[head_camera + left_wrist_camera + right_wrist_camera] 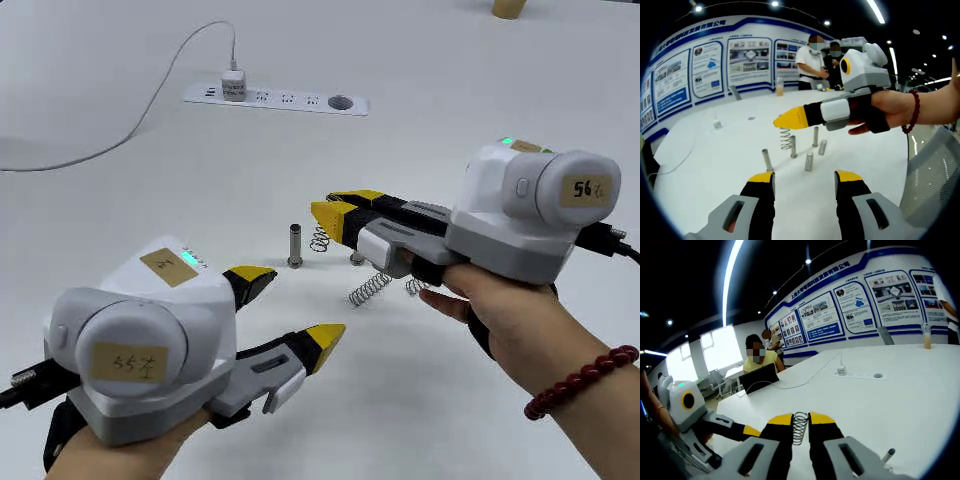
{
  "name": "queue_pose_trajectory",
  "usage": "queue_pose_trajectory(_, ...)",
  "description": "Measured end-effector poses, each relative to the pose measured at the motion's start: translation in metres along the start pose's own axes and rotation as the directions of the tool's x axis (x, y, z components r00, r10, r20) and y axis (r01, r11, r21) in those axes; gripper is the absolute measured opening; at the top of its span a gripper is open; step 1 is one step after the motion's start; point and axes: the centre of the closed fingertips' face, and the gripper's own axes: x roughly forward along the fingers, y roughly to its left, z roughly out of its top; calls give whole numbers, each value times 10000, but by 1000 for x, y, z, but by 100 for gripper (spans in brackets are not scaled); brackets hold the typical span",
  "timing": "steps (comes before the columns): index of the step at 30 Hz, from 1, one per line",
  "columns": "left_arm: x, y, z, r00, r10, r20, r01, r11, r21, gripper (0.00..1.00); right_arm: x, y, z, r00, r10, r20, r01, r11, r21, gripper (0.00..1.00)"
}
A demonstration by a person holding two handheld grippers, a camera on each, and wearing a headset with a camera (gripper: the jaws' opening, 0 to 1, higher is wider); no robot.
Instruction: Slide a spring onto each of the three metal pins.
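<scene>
The right gripper [799, 424] is clamping a coiled silver wire spring [799, 428] between its yellow tips, seen close in its own view. The left gripper view is adding the setting: this spring is hanging upright, long axis vertical, just beside the middle of three upright slim metal pins [793, 146] on the white surface [715, 170], with two loose springs [809, 161] resting nearby. The left gripper [290, 308] is hovering, jaws wide apart.

On the workbench [450, 150] a pin [295, 245] is stood upright. A held spring [320, 238] is clamped just beside it at 3 o'clock in the right gripper [325, 212]. A loose spring [370, 288] is laid at 4 o'clock. The power strip [275, 98] is set well apart at 12 o'clock, the left gripper [297, 305] at 6 o'clock.
</scene>
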Motion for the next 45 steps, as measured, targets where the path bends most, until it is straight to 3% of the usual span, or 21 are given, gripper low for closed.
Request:
queue_pose_trajectory(12, 3, 2, -9, 9997, -2, -237, -2, 9998, -194, 65, 24, -10, 4, 9997, -231, 104, 236, 9980, -585, 12)
queue_pose_trajectory(25, 5, 1, -12, 9995, -56, -321, 50, 9998, -172, 79, 38, -15, 0, 9993, -372, 77, 380, 9849, -1687, 12)
queue_pose_trajectory(36, 4, 2, -12, 9995, 12, -329, -20, 9997, -251, 80, 42, -12, -2, 9996, -252, 116, 273, 9684, -2479, 12)
queue_pose_trajectory(45, 4, 5, -12, 9995, 67, -301, -76, 9995, -291, 80, 43, -9, -11, 9994, -313, -170, 244, 9495, -3129, 12)
